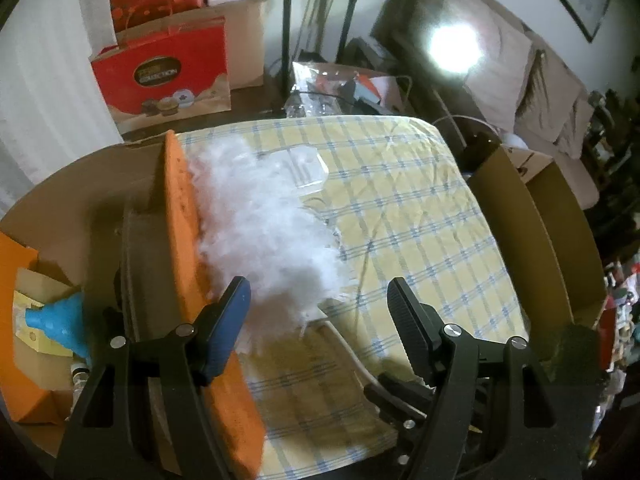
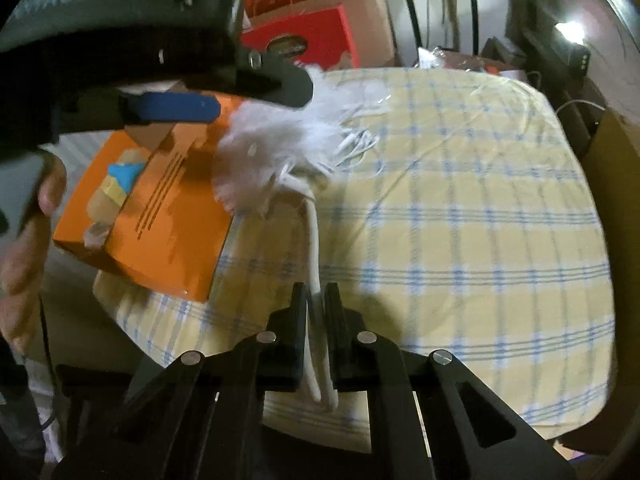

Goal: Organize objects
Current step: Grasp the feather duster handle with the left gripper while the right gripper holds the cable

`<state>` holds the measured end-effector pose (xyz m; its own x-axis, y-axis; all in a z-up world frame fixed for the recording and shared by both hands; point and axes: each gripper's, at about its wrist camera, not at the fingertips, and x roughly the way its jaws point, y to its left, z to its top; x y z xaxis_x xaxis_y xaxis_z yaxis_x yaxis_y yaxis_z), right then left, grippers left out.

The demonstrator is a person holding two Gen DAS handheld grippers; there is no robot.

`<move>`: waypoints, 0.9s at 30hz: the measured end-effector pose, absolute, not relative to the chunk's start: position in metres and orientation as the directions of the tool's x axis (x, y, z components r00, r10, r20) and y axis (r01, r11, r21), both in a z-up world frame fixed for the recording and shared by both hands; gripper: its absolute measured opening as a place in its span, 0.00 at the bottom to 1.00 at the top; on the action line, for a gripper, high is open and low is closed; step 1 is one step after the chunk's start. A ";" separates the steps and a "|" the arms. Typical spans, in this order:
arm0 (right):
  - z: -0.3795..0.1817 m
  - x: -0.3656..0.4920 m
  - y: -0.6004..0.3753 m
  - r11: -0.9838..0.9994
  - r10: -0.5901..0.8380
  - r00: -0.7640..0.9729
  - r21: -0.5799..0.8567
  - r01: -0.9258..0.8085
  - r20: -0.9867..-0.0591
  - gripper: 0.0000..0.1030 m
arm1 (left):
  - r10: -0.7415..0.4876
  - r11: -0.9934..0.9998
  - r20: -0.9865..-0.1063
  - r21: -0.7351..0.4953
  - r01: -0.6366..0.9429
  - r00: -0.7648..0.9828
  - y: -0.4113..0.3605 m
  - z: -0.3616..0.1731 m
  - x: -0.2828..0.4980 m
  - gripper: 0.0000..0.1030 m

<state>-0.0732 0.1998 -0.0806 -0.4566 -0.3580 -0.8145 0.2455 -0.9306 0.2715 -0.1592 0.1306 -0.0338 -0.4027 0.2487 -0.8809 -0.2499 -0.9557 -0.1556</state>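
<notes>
A white feathery bunch [image 2: 272,140] on a thin white stem [image 2: 313,232] hangs over the yellow and blue checked tablecloth [image 2: 460,208]. My right gripper [image 2: 318,308] is shut on the stem's lower end. An open orange box [image 2: 152,216] sits at the table's left edge, holding a blue object [image 1: 60,324] and some card. In the left wrist view the feathers [image 1: 264,220] lie against the box's raised orange flap [image 1: 180,200]. My left gripper [image 1: 318,304] stands open just above the feathers, its blue-padded finger [image 1: 230,320] beside the flap. The same gripper [image 2: 256,96] shows above the box.
Red gift bags [image 1: 168,72] and cardboard boxes stand behind the table. A clear plastic bag [image 1: 332,80] lies at the far edge. A brown cardboard box [image 1: 532,216] stands to the right, with a sofa [image 1: 540,92] and a bright lamp [image 1: 454,46] beyond. A hand [image 2: 28,216] is at left.
</notes>
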 end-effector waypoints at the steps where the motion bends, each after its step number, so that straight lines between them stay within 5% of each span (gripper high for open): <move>1: -0.081 -0.073 0.202 -0.931 -0.357 -0.458 0.272 0.243 -0.814 0.08 | 0.250 -0.954 -0.882 -0.154 -0.257 -0.400 0.135 -0.034 -0.159 0.66; 11: -0.088 -0.066 0.227 -0.935 -0.352 -0.459 0.288 0.206 -0.815 0.08 | 0.202 -0.953 -0.920 -0.107 -0.282 -0.335 0.166 -0.064 -0.165 0.60; 14: -0.088 -0.065 0.234 -0.934 -0.356 -0.458 0.294 0.203 -0.814 0.08 | 0.185 -0.955 -0.930 -0.093 -0.283 -0.318 0.170 -0.075 -0.166 0.49; 19: -0.090 -0.067 0.234 -0.933 -0.359 -0.452 0.297 0.204 -0.817 0.08 | 0.135 -0.959 -0.933 -0.039 -0.279 -0.333 0.169 -0.085 -0.167 0.12; 27: -0.077 -0.063 0.230 -0.923 -0.385 -0.470 0.315 0.222 -0.795 0.08 | 0.182 -0.963 -0.902 -0.083 -0.256 -0.391 0.154 -0.067 -0.162 0.06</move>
